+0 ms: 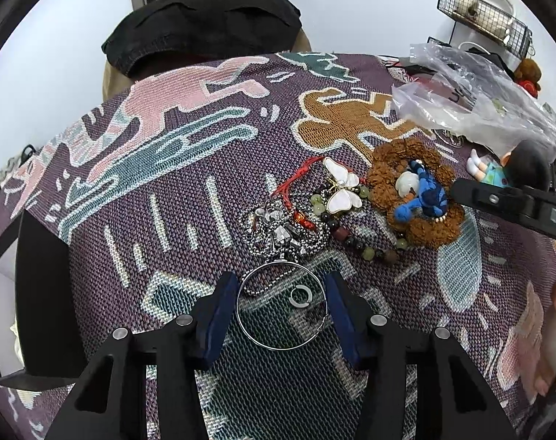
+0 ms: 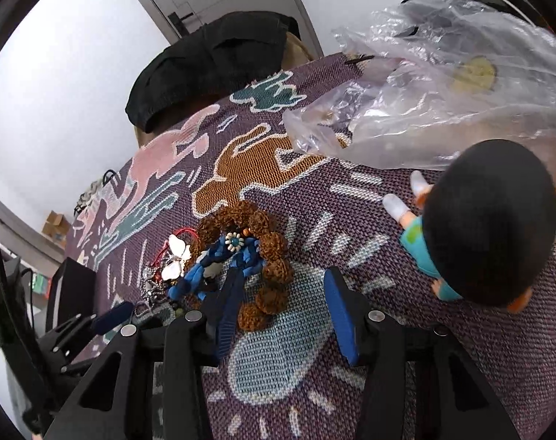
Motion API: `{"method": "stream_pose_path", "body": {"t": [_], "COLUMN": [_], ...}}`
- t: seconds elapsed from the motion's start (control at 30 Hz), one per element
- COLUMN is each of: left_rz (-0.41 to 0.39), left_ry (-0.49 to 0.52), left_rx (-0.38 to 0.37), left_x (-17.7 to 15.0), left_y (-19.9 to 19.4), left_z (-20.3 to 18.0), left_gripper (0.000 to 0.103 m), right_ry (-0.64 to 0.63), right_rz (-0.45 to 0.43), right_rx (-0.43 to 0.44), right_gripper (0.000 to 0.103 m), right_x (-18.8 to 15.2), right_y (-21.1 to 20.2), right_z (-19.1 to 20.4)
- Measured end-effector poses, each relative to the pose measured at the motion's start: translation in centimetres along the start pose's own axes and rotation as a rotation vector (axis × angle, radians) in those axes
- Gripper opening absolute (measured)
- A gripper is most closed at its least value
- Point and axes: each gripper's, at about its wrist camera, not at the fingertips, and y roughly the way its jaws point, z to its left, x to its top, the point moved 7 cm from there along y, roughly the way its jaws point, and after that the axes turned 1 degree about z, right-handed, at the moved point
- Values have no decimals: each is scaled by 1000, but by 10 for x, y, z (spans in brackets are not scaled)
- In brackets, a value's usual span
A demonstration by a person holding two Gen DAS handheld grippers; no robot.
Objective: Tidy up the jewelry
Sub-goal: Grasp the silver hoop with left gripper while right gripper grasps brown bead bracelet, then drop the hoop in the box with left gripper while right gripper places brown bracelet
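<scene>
A jewelry pile lies on the patterned woven cloth (image 1: 175, 198). My left gripper (image 1: 281, 282) is shut on a large silver hoop (image 1: 241, 324), both blue pads touching its rim; a small silver ring (image 1: 300, 296) lies inside the hoop. Beyond it are a silver chain (image 1: 278, 236), a pearly butterfly piece (image 1: 342, 190) and a mixed bead string (image 1: 355, 242). My right gripper (image 2: 283, 273) is open, straddling the near side of a brown rough-bead bracelet (image 2: 274, 273). Its left pad (image 2: 228, 315) lies inside the loop beside a blue knotted piece (image 2: 193, 278); the other pad stands clear of the beads.
A crumpled clear plastic bag (image 2: 443, 91) lies at the back right. A dark-haired doll (image 2: 487, 220) sits just right of my right gripper. A black garment (image 1: 204, 22) hangs over a chair behind the table. A black box (image 1: 39, 293) stands at the left edge.
</scene>
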Motion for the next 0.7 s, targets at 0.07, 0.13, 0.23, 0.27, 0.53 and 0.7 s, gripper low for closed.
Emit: {"method": "stream_pose_path", "body": {"t": [0.07,0.13,0.23,0.27,0.53,0.7], "left_rz": [-9,-25,-52,-64,-141,-181], "left_ry": [-11,-19,-27,-28,-48,-66], "left_rx": [-19,-26,-30,-31,-38,-32], "left_x": [0,1,6,8,22,28], "left_y": [-5,-11,-24,-30,-70,-92], "left_z": [1,3,7,8,20,34], "left_gripper": [52,52,52,52,52,52], "right_ry": [7,14,11,5,-64,-123], "right_rz": [10,24,3,-16,-108,-157], "right_rx": [9,30,44,52,93,117], "right_gripper": [38,21,21,21,21,21], "right_x": [0,1,3,4,15,23], "right_y": [5,10,5,-1,-43,-70], "right_z": [0,1,2,4,34,65]}}
